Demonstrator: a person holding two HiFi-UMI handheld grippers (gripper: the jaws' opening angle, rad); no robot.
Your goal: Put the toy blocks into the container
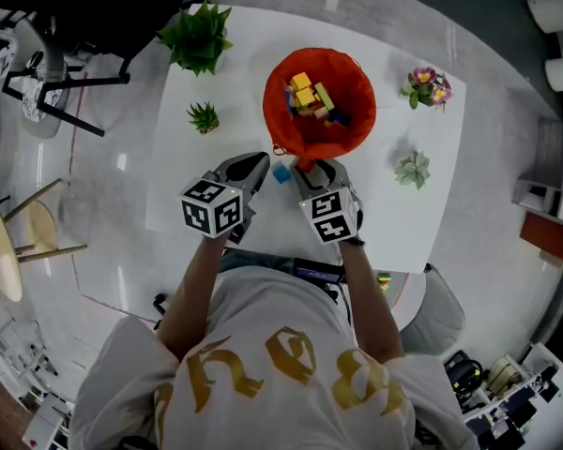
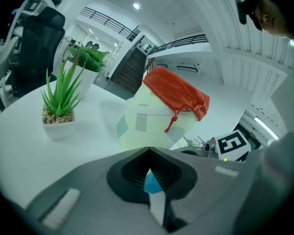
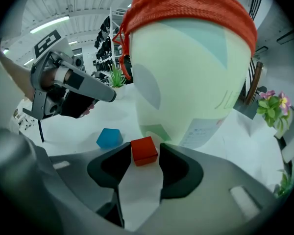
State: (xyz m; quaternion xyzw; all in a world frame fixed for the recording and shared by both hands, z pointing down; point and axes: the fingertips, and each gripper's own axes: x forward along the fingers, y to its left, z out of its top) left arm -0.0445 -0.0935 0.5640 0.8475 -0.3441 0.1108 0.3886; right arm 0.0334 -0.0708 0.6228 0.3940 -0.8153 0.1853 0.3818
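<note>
Just beside the container (image 3: 196,72), the right tool (image 3: 146,149) has its jaws apart around a red block (image 3: 144,151); the left tool (image 2: 149,152) has its jaws together.

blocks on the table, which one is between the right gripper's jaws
The red block: it lies on the table between the open jaws of the right gripper. The blue block lies outside them, off to one side.

A large, open indoor hall, like an office or lab atrium. A white rectangular table (image 1: 394,223) stands on a glossy pale-grey floor (image 1: 497,129). A dark staircase (image 2: 130,67) climbs to a railed upper gallery (image 2: 108,18) under recessed ceiling lights (image 2: 136,6). A black office chair (image 2: 39,38) stands nearby.
</note>
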